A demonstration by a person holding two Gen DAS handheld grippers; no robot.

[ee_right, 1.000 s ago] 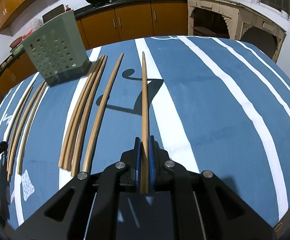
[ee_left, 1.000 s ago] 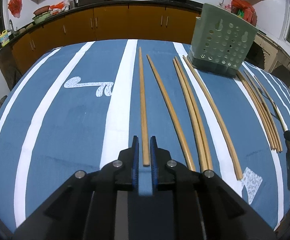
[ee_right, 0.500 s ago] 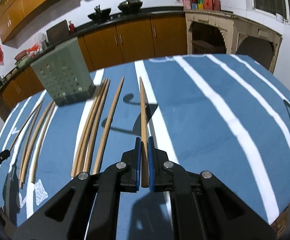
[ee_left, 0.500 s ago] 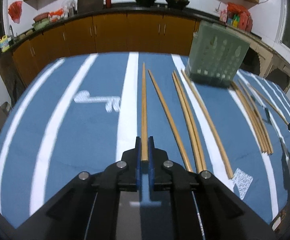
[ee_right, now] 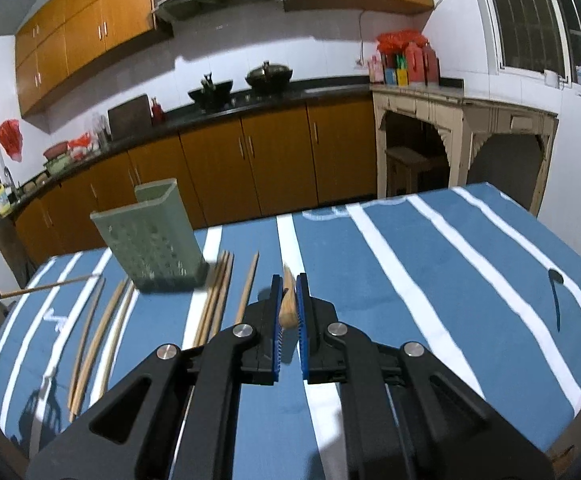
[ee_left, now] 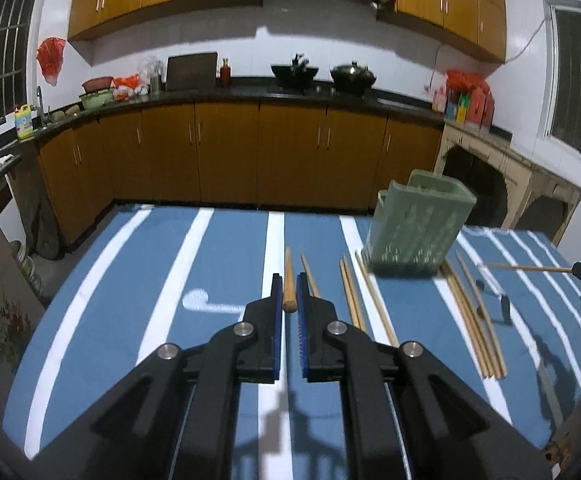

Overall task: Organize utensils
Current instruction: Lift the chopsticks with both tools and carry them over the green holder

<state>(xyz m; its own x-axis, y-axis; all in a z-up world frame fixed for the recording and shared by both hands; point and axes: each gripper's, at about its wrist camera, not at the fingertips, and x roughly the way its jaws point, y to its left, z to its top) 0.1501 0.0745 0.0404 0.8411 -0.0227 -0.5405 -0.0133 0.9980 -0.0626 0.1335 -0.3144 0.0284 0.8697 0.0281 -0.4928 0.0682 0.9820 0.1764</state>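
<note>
Your table, draped in a blue cloth with white stripes, fills the lower half of both wrist views, and brown kitchen cabinets run behind it at twelve o'clock.

The green perforated utensil holder stands upright on the cloth, at about one o'clock from your left gripper and at ten o'clock from your right one.

Loose chopsticks lie flat on the cloth on both sides of the holder, one cluster just beside its base at three o'clock in the left view, more between the holder and your left gripper.

Your left gripper has its blue pads pinching a single chopstick near its thick end, the stick pointing away toward twelve o'clock.

Your right gripper is likewise clamped on its own chopstick, which looks blurred and points toward twelve o'clock.
</note>
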